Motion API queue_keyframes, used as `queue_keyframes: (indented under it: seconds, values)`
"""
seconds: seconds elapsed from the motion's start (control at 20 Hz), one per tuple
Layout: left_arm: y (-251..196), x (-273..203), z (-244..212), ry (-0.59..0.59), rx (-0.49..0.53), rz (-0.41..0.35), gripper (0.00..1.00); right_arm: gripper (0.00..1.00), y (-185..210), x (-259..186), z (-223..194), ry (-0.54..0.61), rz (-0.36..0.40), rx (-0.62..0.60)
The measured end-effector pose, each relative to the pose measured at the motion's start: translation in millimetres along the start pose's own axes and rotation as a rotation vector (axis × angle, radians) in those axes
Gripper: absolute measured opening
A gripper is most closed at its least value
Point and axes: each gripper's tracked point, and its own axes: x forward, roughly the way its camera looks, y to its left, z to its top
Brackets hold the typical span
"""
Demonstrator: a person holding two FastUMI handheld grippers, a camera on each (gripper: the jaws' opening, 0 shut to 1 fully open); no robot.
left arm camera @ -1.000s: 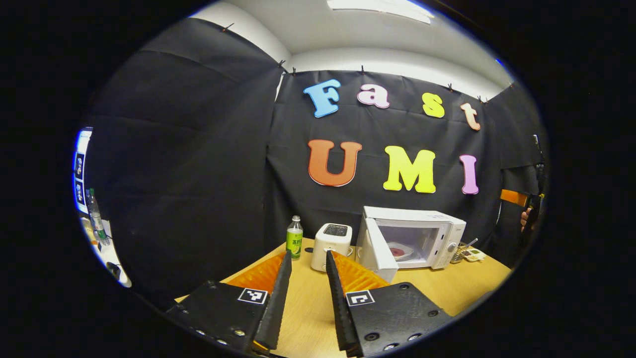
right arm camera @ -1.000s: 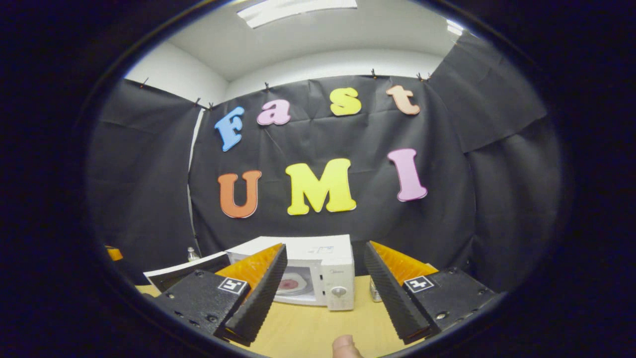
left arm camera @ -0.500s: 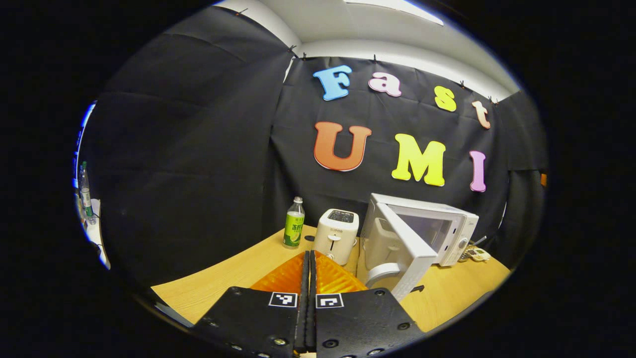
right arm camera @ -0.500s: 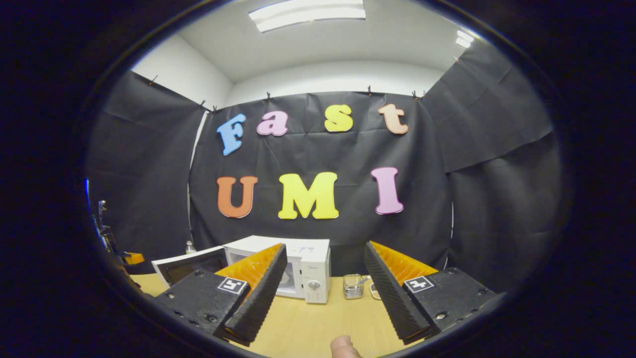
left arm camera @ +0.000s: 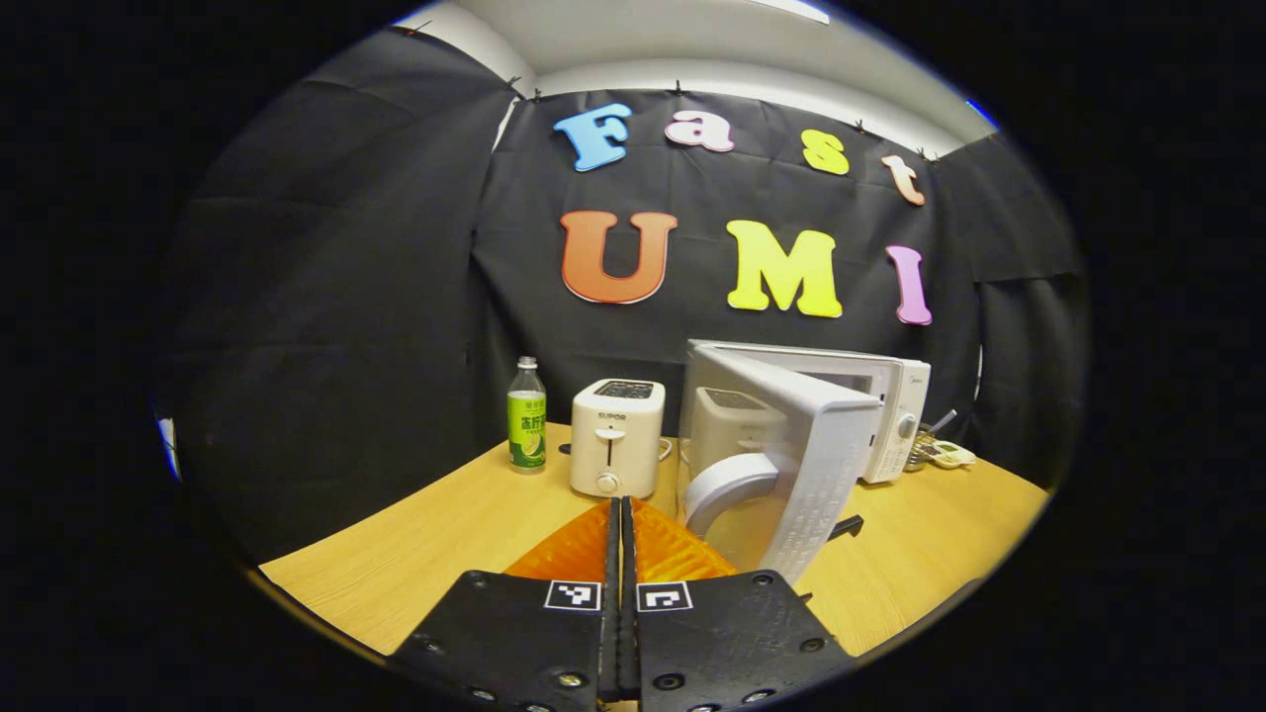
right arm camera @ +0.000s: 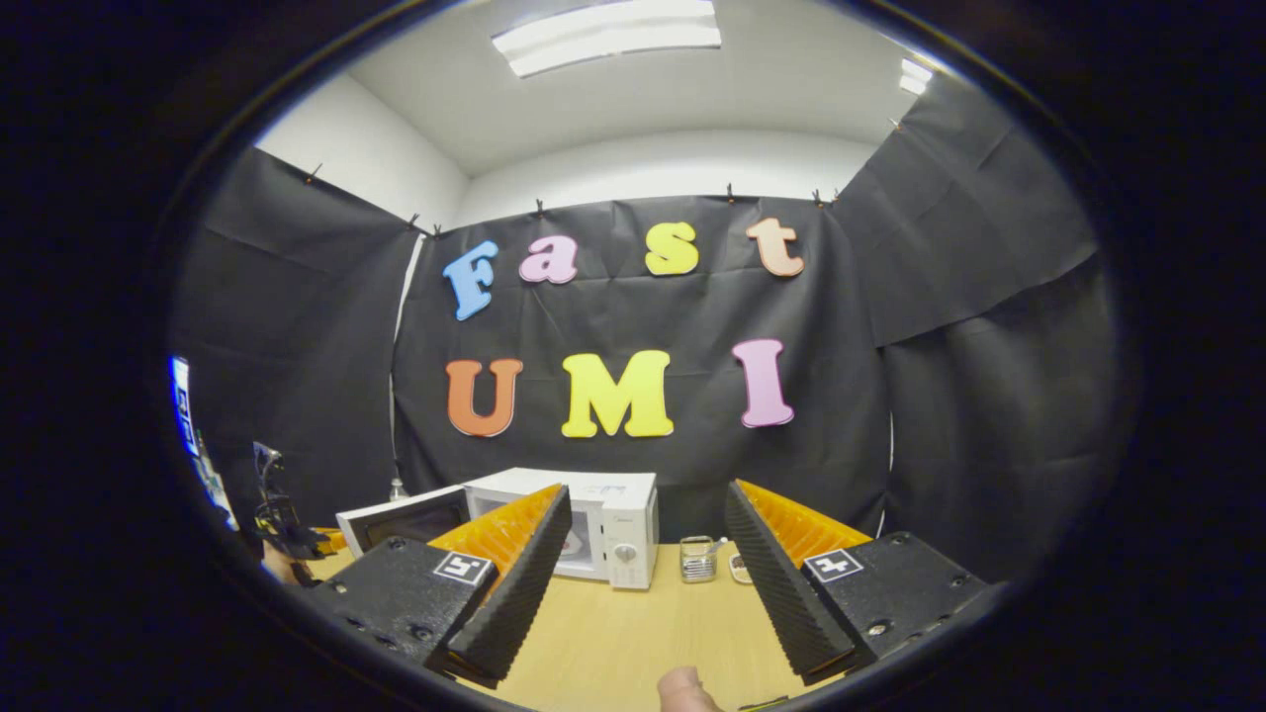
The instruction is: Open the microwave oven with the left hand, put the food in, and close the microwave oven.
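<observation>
A green bottle [left arm camera: 526,415] and a white toaster [left arm camera: 616,451] stand side by side on the wooden table [left arm camera: 425,539], far ahead.

The worktop [left arm camera: 435,534] looks like pale wood grain with a matt finish. The microwave oven [left arm camera: 791,435] and toaster [left arm camera: 616,435] look like smooth, slightly glossy white plastic. Ribbed orange plastic backs the jaws.

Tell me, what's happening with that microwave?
A person holds a hand-held gripper in each hand. The left hand-held gripper, fingers shut together on nothing, is right by the microwave's half-open door, probably about to push it closed. The right hand-held gripper hangs open farther back, above the wooden table.
</observation>
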Motion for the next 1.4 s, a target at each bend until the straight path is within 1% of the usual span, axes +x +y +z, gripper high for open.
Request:
queue_keyframes:
  seconds: [0.05, 0.15, 0.3, 0.45, 0.6, 0.65, 0.75, 0.95, 1.05, 1.15, 1.25, 1.4]
  values:
    - [-10, -3, 1, -0.006, -0.004, -0.040, 0.00, 0.99, 3, -7, -1, -0.001, 0.012, 0.007]
    - [-20, -1, -2, -0.013, 0.008, -0.068, 0.00, 0.99, 4, -19, -4, 0.014, 0.026, 0.004]
    - [-38, -1, -1, -0.021, -0.017, -0.112, 0.00, 1.00, -6, -38, 0, 0.015, -0.001, -0.014]
    - [-57, 6, -3, -0.021, -0.019, -0.144, 0.00, 0.99, -14, -55, 3, 0.005, -0.024, -0.027]
    - [-80, 17, -6, -0.012, -0.011, -0.176, 0.00, 0.99, -22, -65, 8, -0.009, -0.035, -0.012]
    - [-86, 17, -5, -0.011, -0.003, -0.185, 0.00, 0.99, -26, -66, 9, -0.014, -0.038, -0.005]
    - [-92, 20, -5, -0.014, 0.024, -0.180, 0.00, 0.99, -33, -69, 11, -0.019, -0.051, 0.012]
    - [-115, 24, -3, -0.022, 0.020, -0.225, 0.00, 0.99, -39, -73, 8, -0.005, -0.046, 0.050]
    - [-125, 32, -5, -0.016, 0.021, -0.240, 0.00, 0.99, -45, -74, 5, 0.001, -0.056, 0.054]
    - [-140, 38, -5, -0.012, 0.019, -0.282, 0.00, 0.99, -48, -75, 6, -0.002, -0.063, 0.056]
    - [-157, 47, -4, -0.016, 0.006, -0.342, 0.00, 0.99, -49, -79, 8, -0.008, -0.065, 0.061]
    - [-178, 65, -3, -0.012, 0.008, -0.395, 0.00, 0.99, -53, -80, 7, -0.011, -0.070, 0.052]
